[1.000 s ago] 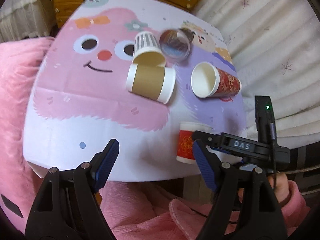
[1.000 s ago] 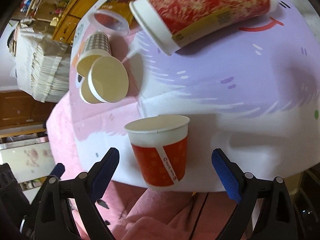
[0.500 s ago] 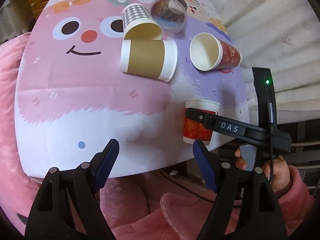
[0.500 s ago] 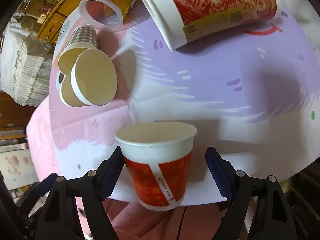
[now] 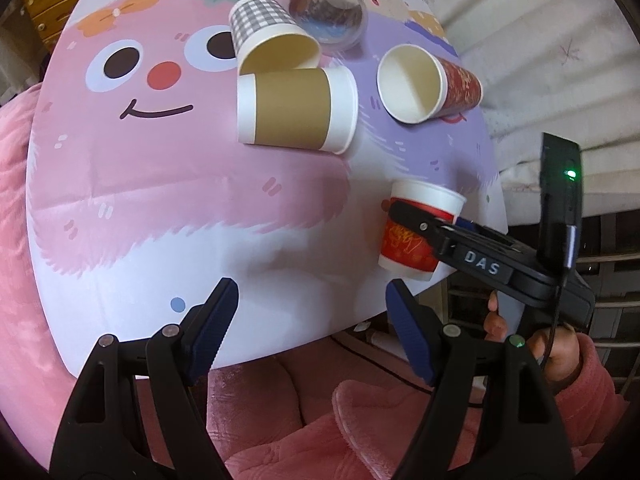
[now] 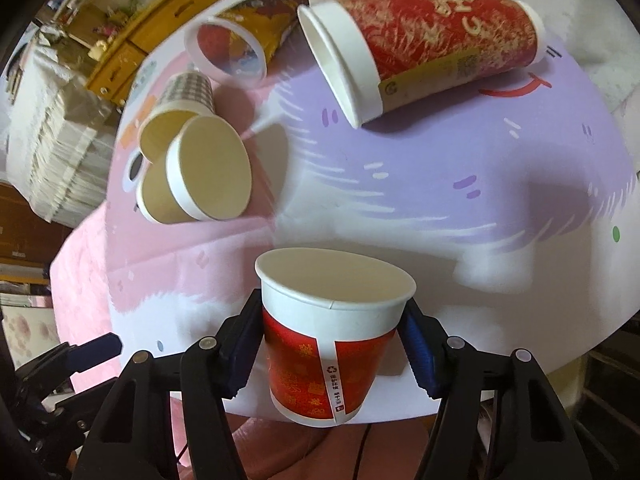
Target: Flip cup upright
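A small red and white paper cup (image 6: 330, 344) stands upright at the table's near edge. My right gripper (image 6: 330, 350) is shut on the small red cup, one blue pad on each side of it below the white rim. In the left wrist view the same cup (image 5: 416, 232) shows at the right with the right gripper (image 5: 424, 226) clamped across it. My left gripper (image 5: 310, 326) is open and empty, low over the near table edge.
Several cups lie on their sides on the cartoon tablecloth (image 5: 160, 184): a brown one (image 5: 294, 110), a checked one (image 5: 268, 36), a clear one (image 5: 328, 10) and a tall red one (image 5: 428, 84). Pink padding lies below the table's edge. Wooden drawers stand behind.
My right gripper has moved forward around the small red cup and closed on it. My left gripper has moved nearer the table and stays open.
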{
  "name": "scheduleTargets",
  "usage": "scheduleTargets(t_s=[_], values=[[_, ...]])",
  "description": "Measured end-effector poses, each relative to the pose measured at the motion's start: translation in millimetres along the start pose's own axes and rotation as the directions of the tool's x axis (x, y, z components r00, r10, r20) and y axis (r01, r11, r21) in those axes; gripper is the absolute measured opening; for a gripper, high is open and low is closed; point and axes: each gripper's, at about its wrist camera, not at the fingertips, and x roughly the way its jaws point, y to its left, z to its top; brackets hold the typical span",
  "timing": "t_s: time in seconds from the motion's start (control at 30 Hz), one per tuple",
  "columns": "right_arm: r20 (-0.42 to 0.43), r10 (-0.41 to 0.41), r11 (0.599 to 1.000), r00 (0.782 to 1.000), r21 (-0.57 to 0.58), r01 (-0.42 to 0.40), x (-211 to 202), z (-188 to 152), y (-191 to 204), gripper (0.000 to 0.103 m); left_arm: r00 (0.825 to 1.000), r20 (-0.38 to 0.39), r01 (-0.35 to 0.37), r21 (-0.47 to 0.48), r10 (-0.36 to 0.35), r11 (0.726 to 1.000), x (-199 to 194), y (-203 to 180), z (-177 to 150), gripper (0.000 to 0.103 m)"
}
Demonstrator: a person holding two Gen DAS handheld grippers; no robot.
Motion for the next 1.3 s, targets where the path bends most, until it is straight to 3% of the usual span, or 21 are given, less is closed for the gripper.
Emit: scheduleTargets(t_s=[0.13,0.27,0.37,0.6,0.77,0.9,1.03,1.13,1.3], values=[[0.113,-0.006,0.999,0.994,-0.04,0.011,-12,-11,-1,0.064,1.0,-0.011,-0.004,0.032,0.004,0.999,4,-2,2,0.074],[0.259,0.01,0.996,0.966,-0.087,0.013,-22,-24,-6,0.064,1.0,-0.017,-0.018,0.074,0.02,0.997,4,-3,2,0.074],[0.384,0.003,0.989,0.923,-0.138,0.055,-28,-35,-4,0.064,0.999,-0.021,-0.042,0.103,0.044,0.994,3,-3,1,0.074],[0.632,-0.042,0.943,0.774,-0.232,0.24,-28,-63,17,0.064,0.995,-0.034,-0.084,0.119,0.089,0.989,9,6,-3,0.074],[0.715,-0.069,0.923,0.696,-0.22,0.317,-21,-78,27,0.065,0.994,-0.037,-0.098,0.13,0.104,0.987,11,12,-8,0.074],[0.757,-0.105,0.92,0.645,-0.172,0.352,-13,-82,34,0.065,0.993,-0.035,-0.104,0.126,0.109,0.987,12,15,-10,0.074],[0.76,-0.093,0.942,0.643,-0.142,0.303,-11,-84,29,0.065,0.992,-0.039,-0.113,0.122,0.119,0.986,15,17,-11,0.074],[0.766,-0.099,0.938,0.635,-0.141,0.316,-10,-82,27,0.065,0.993,-0.039,-0.108,0.117,0.113,0.987,17,16,-9,0.074],[0.744,-0.065,0.93,0.665,-0.196,0.311,-5,-77,23,0.066,0.991,-0.047,-0.116,0.114,0.122,0.987,20,15,-6,0.074]])
